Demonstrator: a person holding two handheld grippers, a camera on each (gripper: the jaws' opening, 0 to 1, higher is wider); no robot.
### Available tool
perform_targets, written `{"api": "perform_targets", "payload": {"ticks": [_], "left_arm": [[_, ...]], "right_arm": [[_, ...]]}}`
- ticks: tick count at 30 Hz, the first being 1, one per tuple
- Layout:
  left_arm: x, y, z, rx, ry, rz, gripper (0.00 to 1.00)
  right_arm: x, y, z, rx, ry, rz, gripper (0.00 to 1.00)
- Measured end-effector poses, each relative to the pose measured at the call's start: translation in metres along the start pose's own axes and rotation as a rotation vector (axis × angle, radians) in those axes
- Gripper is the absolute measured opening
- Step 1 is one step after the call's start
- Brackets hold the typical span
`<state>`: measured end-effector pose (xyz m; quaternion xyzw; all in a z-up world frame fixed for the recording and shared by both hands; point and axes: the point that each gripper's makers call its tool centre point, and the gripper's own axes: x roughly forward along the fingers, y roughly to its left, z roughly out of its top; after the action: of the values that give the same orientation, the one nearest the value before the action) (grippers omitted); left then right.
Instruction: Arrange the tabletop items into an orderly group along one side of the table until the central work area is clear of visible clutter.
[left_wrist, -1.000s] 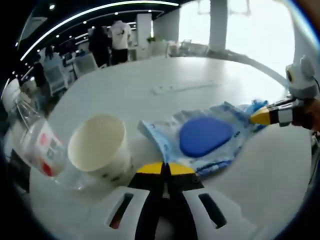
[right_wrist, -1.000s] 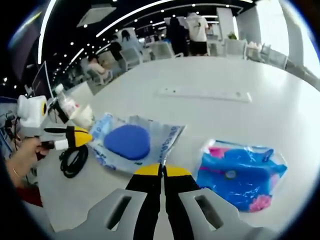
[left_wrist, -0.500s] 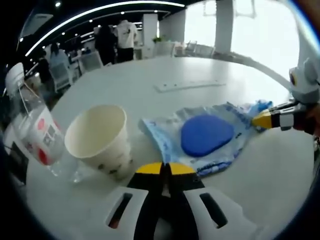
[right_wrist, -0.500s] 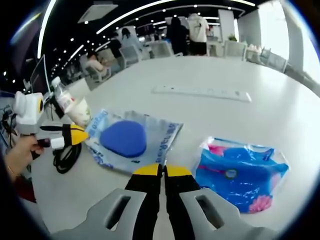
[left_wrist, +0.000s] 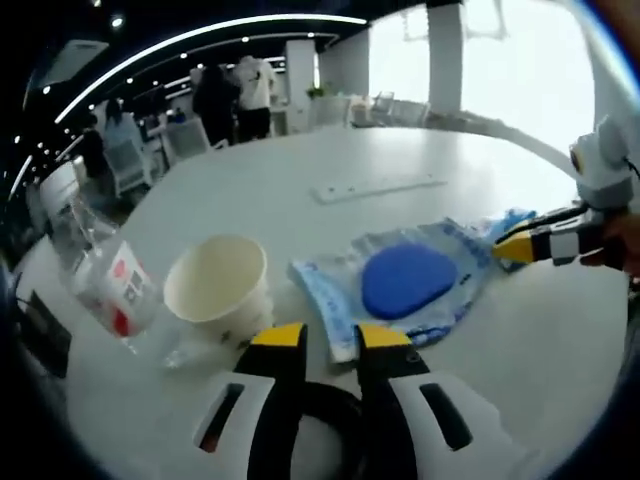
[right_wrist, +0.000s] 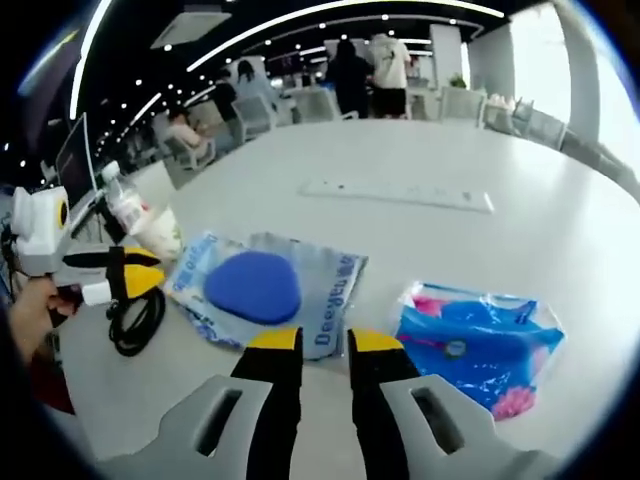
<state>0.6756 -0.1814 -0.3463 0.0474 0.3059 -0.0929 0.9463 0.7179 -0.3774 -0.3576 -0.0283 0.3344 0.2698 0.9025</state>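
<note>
A blue oval sponge in a clear printed packet lies flat on the white table. My left gripper stands open just short of it, and the packet's near corner reaches the gap between the jaws. A paper cup stands upright to its left, beside a plastic bottle lying on its side. My right gripper is open, with the same packet just ahead of it. A blue tissue pack lies to its right. The left gripper shows open at the packet's far side.
A white power strip lies farther out on the table. A coiled black cable sits by the table edge under the left gripper, near the bottle. The right gripper comes in from the right. People and chairs stand beyond the table.
Both grippers were shut and now stand open. Both views have pulled back slightly from the packet. The items on the table lie as before.
</note>
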Motion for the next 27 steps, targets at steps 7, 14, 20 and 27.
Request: {"api": "perform_targets", "payload": {"ticks": [7, 14, 20, 27], "left_arm": [[-0.027, -0.009, 0.014, 0.0, -0.042, -0.027, 0.33], [-0.056, -0.024, 0.018, -0.001, -0.048, -0.083, 0.53], [-0.069, -0.03, 0.017, 0.008, -0.041, -0.098, 0.67], [-0.08, -0.038, 0.015, 0.022, -0.052, -0.114, 0.83]], "right_arm": [[-0.019, 0.003, 0.016, 0.023, -0.071, 0.019, 0.37], [-0.035, -0.005, 0.022, 0.023, -0.121, -0.002, 0.6], [-0.042, -0.017, 0.024, 0.031, -0.16, -0.017, 0.75], [-0.052, -0.035, 0.015, 0.057, -0.166, -0.048, 0.87]]}}
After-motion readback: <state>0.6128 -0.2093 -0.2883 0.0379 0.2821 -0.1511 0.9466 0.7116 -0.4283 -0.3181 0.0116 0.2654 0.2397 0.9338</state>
